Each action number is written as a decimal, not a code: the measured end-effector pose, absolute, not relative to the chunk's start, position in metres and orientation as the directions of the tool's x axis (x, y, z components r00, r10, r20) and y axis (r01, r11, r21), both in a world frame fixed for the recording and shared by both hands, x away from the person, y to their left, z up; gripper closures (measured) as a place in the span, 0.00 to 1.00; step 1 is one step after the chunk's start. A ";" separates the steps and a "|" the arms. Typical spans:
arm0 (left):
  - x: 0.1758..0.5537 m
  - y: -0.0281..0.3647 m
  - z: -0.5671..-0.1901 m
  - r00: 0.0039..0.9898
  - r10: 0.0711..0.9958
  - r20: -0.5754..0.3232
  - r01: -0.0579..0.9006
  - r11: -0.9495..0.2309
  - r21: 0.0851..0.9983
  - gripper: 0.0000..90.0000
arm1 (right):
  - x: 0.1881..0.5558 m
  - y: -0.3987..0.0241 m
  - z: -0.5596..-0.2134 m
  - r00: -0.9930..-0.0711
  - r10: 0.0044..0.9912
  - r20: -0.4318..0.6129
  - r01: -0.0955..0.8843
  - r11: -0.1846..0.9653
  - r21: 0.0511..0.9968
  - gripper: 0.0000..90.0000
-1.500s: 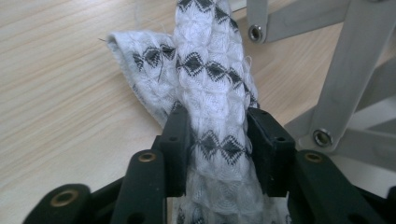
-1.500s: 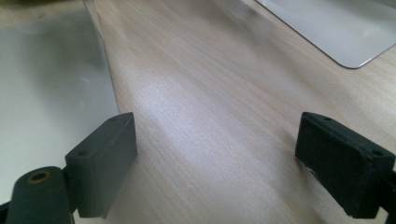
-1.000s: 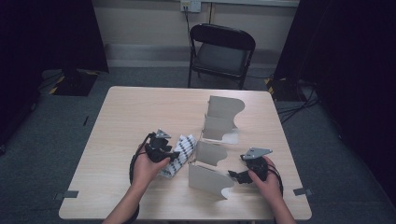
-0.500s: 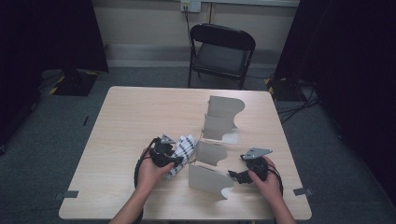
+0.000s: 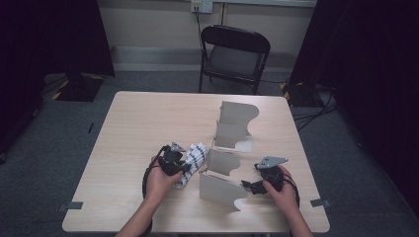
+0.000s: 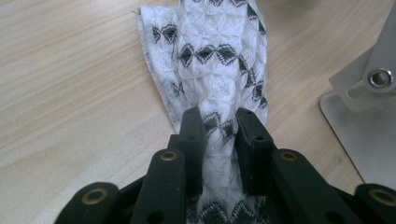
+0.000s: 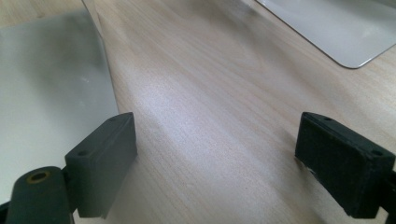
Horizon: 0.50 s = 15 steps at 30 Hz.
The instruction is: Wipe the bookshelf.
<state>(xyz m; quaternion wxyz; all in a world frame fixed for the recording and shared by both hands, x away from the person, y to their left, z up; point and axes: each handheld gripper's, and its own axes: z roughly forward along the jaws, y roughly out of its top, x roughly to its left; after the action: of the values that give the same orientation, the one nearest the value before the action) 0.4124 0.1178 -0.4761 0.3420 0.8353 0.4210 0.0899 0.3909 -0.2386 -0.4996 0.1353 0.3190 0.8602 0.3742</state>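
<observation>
The left gripper (image 6: 219,135) has just been closing its jaws, and they now pinch a bunched fold of the cloth (image 6: 215,56), which lies on the bench (image 5: 148,128) near its front edge, left of the metal stands (image 5: 220,190). The right gripper (image 7: 229,158) rests with its jaws wide open and empty, close to the front stand. The cloth is soft, white, woven with small black diamonds, and its hem is frayed. The stands are thin grey sheets with curved tops. I think that the cloth could catch on the nearest stand and tip it, if it is pulled sideways.
</observation>
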 end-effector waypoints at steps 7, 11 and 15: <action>0.415 0.123 -0.463 0.619 0.770 -0.155 0.655 -0.397 0.643 0.85 | 0.391 -0.239 -0.500 -0.760 0.650 0.006 0.447 0.517 0.730 0.13; 0.417 0.128 -0.447 0.614 0.773 -0.158 0.649 -0.381 0.658 0.85 | 0.391 -0.239 -0.500 -0.760 0.650 0.006 0.448 0.516 0.730 0.13; 0.420 0.130 -0.427 0.615 0.776 -0.141 0.634 -0.380 0.673 0.86 | 0.391 -0.239 -0.500 -0.760 0.650 0.006 0.448 0.516 0.730 0.13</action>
<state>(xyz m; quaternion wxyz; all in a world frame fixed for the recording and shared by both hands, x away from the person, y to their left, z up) 0.4204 0.1297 -0.4268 0.3567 0.8248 0.4273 0.0995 0.3910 -0.2386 -0.4996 0.1352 0.3190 0.8602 0.3742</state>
